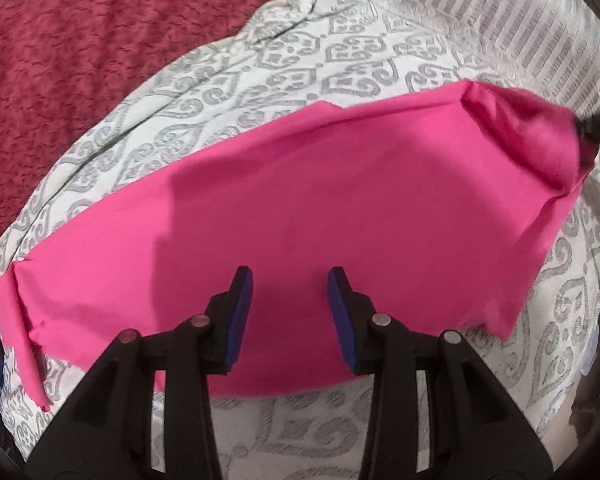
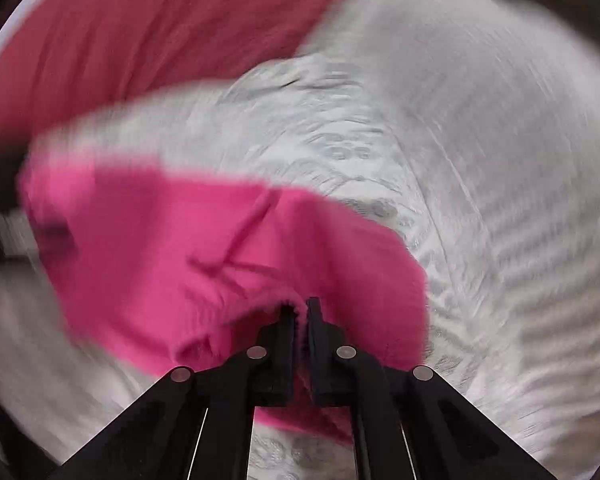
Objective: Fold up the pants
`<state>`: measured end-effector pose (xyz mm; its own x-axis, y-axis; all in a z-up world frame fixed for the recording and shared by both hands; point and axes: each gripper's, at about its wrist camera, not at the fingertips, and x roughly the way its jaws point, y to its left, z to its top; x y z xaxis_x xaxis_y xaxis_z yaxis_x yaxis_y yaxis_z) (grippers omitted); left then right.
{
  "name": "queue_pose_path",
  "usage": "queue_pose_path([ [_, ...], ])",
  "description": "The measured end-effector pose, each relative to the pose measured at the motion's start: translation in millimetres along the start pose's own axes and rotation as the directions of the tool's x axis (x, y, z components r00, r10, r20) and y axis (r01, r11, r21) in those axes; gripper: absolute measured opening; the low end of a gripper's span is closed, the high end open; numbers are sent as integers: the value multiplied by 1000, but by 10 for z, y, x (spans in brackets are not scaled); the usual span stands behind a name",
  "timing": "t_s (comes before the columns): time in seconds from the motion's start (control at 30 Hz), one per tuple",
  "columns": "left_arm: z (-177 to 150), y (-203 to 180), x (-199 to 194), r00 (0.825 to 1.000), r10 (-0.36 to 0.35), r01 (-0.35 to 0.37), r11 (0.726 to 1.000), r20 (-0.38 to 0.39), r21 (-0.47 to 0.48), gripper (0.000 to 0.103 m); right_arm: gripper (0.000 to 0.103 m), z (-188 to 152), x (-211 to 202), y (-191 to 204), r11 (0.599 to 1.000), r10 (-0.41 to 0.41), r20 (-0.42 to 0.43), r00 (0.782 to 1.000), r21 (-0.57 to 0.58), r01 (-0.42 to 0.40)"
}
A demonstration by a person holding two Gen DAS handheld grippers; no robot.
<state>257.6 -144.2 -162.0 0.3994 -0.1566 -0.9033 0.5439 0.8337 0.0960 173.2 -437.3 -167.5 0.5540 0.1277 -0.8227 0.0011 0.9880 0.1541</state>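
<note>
**Inspector A:** On the patterned bedspread (image 1: 284,60) the pink pants (image 1: 320,208) are laid flat as a long band. How is the fold best carried?

**Inspector B:** The right gripper (image 2: 298,308) is clamped on one bunched end; it should be kept taut and low. The left gripper (image 1: 290,280) is held apart, empty, above the middle.

**Inspector A:** Cloth condition?

**Inspector B:** Smooth, thin, creased only at the gripped end.

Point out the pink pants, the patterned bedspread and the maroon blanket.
pink pants (image 1: 320,208), left wrist view, flat middle of the cloth.
patterned bedspread (image 1: 284,52), left wrist view, bare printed area.
maroon blanket (image 1: 80,40), left wrist view, textured surface.
</note>
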Motion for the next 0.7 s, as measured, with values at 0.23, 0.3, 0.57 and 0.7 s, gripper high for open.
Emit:
queue_pose_path([
  [0.23, -55, 47, 62, 1000, -10, 9, 999, -17, -31, 41, 27, 92, 36, -1139, 877, 14, -50, 999, 480, 12],
  [0.3, -65, 46, 64, 1000, -4, 3, 1000, -19, -30, 41, 50, 104, 42, -999, 908, -90, -103, 991, 400, 124],
  [0.57, -155, 161, -35, 1000, 10, -11, 999, -15, -53, 41, 65, 47, -388, -1175, 849, -211, -54, 976, 484, 211],
  [0.7, -245, 296, -135, 1000, 30, -29, 995, 3, -93, 41, 65, 1, -630, -961, 889, -193, 7, 981, 424, 172],
])
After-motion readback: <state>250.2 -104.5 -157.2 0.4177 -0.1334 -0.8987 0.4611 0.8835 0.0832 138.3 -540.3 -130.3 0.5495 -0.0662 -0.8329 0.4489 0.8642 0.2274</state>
